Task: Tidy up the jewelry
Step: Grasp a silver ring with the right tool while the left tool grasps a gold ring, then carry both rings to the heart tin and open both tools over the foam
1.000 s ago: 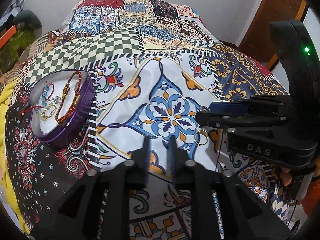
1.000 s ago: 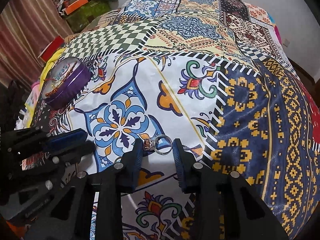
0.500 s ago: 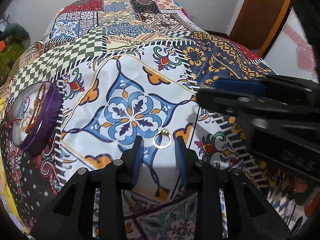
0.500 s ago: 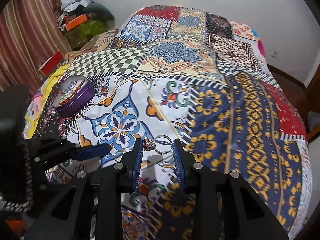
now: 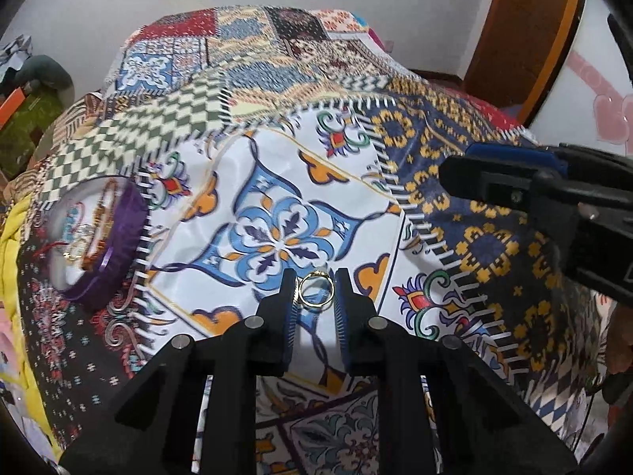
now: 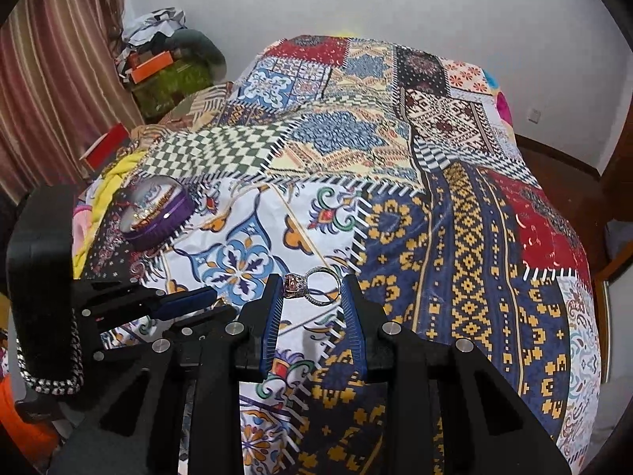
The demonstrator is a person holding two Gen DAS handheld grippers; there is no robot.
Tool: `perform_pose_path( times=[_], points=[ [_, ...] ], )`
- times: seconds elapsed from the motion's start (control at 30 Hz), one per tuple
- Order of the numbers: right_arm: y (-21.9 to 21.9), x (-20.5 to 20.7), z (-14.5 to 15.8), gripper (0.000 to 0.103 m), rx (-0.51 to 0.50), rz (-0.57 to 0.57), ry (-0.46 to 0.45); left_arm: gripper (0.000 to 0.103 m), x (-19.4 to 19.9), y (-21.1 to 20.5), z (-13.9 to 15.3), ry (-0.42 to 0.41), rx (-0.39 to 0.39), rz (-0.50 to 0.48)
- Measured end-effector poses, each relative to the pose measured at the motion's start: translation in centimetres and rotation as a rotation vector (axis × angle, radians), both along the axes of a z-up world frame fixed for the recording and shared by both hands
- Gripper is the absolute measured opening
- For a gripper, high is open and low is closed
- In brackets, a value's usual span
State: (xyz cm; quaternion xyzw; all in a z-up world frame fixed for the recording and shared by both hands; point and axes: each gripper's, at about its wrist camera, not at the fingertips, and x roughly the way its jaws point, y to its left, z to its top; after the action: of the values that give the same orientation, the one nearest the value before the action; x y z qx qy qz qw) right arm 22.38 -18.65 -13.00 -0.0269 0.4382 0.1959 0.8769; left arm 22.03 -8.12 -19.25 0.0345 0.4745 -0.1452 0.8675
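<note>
A thin gold ring point(image 5: 316, 275) stands upright between the pads of my left gripper point(image 5: 315, 293), which is shut on it just above the quilt. In the right wrist view a silver ring with a pink stone point(image 6: 294, 285) is pinched the same way in my right gripper point(image 6: 310, 289), held above the bed. A round purple box point(image 5: 118, 253) with red bead bracelets and rings on its white lining sits at the left of the bed, also seen as the purple box point(image 6: 166, 221). The right gripper point(image 5: 463, 166) reaches in from the right, beside and above the left one.
A patchwork quilt point(image 6: 467, 237) covers the whole bed. Yellow fabric point(image 5: 12, 237) lies past the box at the left edge. Clutter and a striped curtain point(image 6: 59, 79) fill the far left corner; a wooden door point(image 5: 526, 31) stands at the right.
My left gripper moved right to the gold ring on the quilt, shut on it and lifted it. My right gripper rose away from the quilt with the silver ring.
</note>
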Motion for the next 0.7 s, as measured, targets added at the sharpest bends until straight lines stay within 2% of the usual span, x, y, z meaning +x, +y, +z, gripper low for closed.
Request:
perform_pose_path(
  times=[0.27,0.53,0.7],
  points=[
    [2.2,0.0,2.2,0.028,0.041,0.024,-0.048,0.017,-0.7,3.0,4.0,-0.092,-0.04,0.064],
    [5.5,0.0,4.2,0.028,0.069,0.077,-0.103,0.017,-1.4,8.2,7.8,-0.191,-0.07,0.172],
    [7.9,0.1,4.6,0.028,0.082,0.119,-0.117,0.017,-2.2,11.4,9.1,-0.235,-0.079,0.234]
  ],
)
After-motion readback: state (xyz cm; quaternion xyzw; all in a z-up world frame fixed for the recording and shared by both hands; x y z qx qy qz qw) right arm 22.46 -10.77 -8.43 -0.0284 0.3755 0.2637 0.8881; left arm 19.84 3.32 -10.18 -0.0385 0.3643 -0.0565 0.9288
